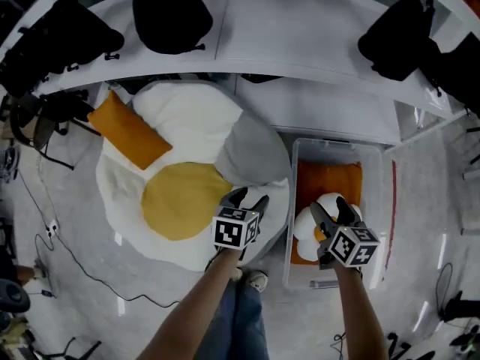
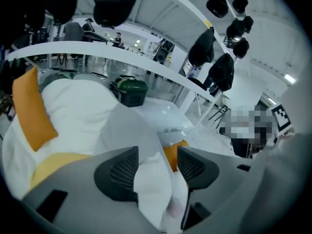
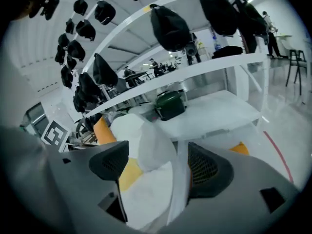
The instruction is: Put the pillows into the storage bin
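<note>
Now both stand spread and empty: left tool (image 1: pixel 249 198) over the egg pillow (image 1: pixel 180 201), right tool (image 1: pixel 331 207) over the storage bin (image 1: pixel 377 193).

The left gripper (image 1: pixel 250 199) and the right gripper (image 1: pixel 331 210) look alike: dark curved jaws on a grey shell. Each has a cube faced with black-and-white square markers, the left cube (image 1: pixel 236 229) and the right cube (image 1: pixel 353 246). In the gripper views the pads (image 2: pixel 121 172) are black with a fine mesh texture, set in smooth grey housings. Nearer, the person wears blue jeans (image 1: pixel 241 322) and a pale shoe (image 1: pixel 257 280).
</note>
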Motion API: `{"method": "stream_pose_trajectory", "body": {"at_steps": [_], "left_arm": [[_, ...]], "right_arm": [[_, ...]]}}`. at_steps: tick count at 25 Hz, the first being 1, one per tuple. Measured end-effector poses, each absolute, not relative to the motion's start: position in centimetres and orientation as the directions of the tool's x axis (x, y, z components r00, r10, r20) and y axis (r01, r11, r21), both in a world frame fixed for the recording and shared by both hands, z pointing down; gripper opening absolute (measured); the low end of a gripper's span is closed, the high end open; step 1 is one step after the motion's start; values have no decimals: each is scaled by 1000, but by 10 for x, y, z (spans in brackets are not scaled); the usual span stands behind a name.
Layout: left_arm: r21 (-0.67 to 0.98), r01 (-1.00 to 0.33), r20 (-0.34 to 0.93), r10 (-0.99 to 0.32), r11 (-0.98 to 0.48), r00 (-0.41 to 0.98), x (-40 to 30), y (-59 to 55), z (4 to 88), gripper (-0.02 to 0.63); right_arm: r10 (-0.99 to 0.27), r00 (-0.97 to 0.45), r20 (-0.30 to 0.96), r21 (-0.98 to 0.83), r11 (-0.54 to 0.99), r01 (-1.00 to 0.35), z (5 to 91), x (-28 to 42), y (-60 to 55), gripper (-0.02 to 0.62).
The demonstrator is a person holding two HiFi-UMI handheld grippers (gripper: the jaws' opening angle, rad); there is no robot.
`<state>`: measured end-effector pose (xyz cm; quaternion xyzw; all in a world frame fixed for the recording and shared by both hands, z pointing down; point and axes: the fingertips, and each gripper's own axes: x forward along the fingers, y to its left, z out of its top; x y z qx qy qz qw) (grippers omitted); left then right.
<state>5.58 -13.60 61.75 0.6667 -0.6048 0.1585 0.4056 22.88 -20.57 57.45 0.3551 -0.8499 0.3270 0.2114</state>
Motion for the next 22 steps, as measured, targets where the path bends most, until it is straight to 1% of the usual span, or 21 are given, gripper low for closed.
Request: {"method": "stream_pose_trajectory", "body": {"at_steps": [3, 7, 12, 17, 22], "left_arm": [[335, -929, 700, -701, 156, 135, -4, -109, 605, 259], [314, -895, 693, -721, 317, -12, -88, -58, 595, 259], [300, -837, 678, -719, 458, -151, -181, 9, 577, 259], [284, -792, 664, -706, 541, -244, -269, 71, 558, 259], [277, -773, 639, -710, 571, -296, -355, 96, 559, 259]], "right_arm": [[-385, -729, 566, -417, 629, -656, 562, 154, -199, 371], [-248, -801, 544, -431, 737, -521, 551, 53, -174, 371], [-153, -846, 511, -474, 771, -426, 538, -56, -135, 370], [-47, -867, 496, -473, 823, -315, 526, -167, -80, 370], [5, -870, 492, -448, 859, -249, 529, -263, -52, 370]]}}
